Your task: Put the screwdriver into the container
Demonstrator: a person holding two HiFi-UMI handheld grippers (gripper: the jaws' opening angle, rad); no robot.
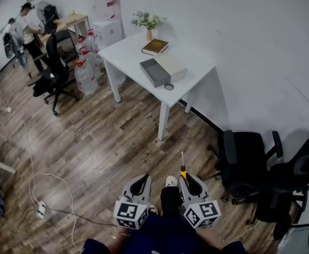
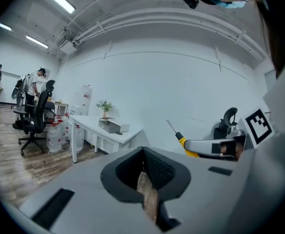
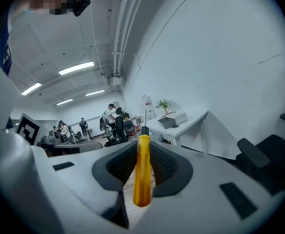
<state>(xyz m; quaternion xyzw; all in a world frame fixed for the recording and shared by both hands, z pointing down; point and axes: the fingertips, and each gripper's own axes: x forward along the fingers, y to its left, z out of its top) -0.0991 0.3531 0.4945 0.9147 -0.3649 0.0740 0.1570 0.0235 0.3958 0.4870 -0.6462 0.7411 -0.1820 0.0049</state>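
Note:
A screwdriver point(image 3: 142, 172) with a yellow handle and a thin metal shaft sits clamped between the pads of my right gripper point(image 3: 141, 164), its tip pointing forward. From the head view the same screwdriver point(image 1: 183, 169) sticks out ahead of the right gripper point(image 1: 189, 186), low in the picture. My left gripper point(image 1: 138, 187) hangs beside it, jaws together and empty; its own view shows the left gripper point(image 2: 146, 177) shut, with the screwdriver point(image 2: 181, 138) off to the right. The container, a grey open box point(image 1: 154, 72), rests on the white table point(image 1: 128, 52) far ahead.
A book point(image 1: 155, 47), a potted plant point(image 1: 148, 22) and a small round lid point(image 1: 169, 87) share the table. Black office chairs point(image 1: 250, 165) stand at the right by the wall, another chair point(image 1: 56, 70) and water jugs point(image 1: 85, 73) at the left. Cables point(image 1: 43, 194) trail on the wood floor. People stand far back left.

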